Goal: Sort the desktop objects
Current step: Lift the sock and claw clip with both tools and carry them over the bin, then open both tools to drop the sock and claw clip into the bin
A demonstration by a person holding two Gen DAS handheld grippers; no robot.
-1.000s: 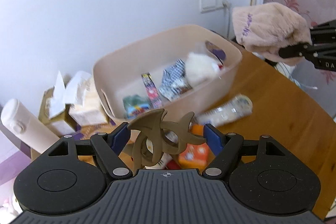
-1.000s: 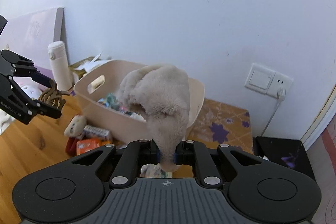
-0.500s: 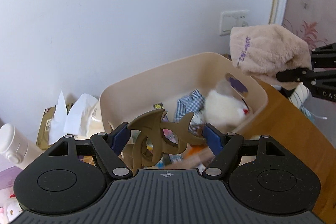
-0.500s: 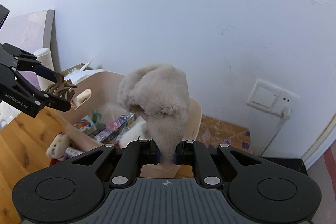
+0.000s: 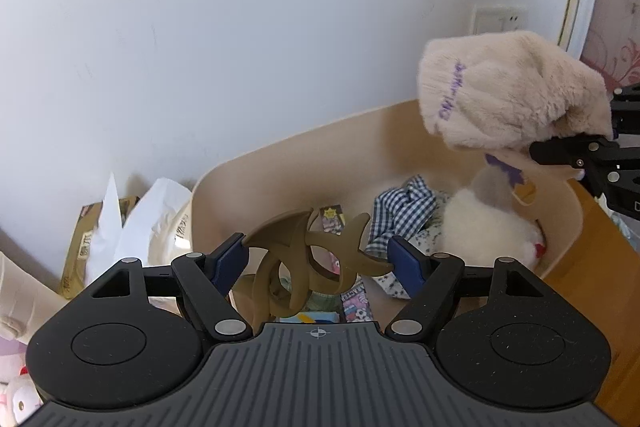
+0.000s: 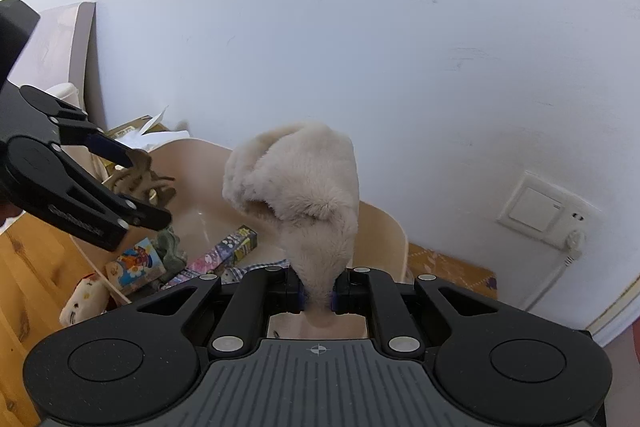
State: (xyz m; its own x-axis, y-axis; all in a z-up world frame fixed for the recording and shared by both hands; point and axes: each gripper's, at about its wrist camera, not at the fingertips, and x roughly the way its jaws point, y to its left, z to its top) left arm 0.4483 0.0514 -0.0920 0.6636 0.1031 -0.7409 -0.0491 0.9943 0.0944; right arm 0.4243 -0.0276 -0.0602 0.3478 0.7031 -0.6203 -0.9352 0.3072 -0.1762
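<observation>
My left gripper (image 5: 318, 257) is shut on a brown hair claw clip (image 5: 308, 259) and holds it over the near rim of the beige storage bin (image 5: 280, 163). My right gripper (image 6: 318, 297) is shut on a fluffy beige plush hat (image 6: 296, 183), held above the bin's right side. The hat also shows in the left wrist view (image 5: 504, 95), and the left gripper with the clip shows in the right wrist view (image 6: 136, 183). Inside the bin lie a white plush toy (image 5: 484, 223), a checked cloth (image 5: 404, 207) and printed packets (image 6: 224, 251).
Tissue packs (image 5: 132, 227) stand left of the bin against the white wall. A small plush cat (image 6: 84, 301) lies on the wooden table (image 6: 24, 275) by the bin. A wall socket (image 6: 544, 211) with a plugged cord is at the right.
Both grippers have moved forward and up over the bin with their loads; the bin looms larger, and the loose items on the table in front have dropped out of the left view.
</observation>
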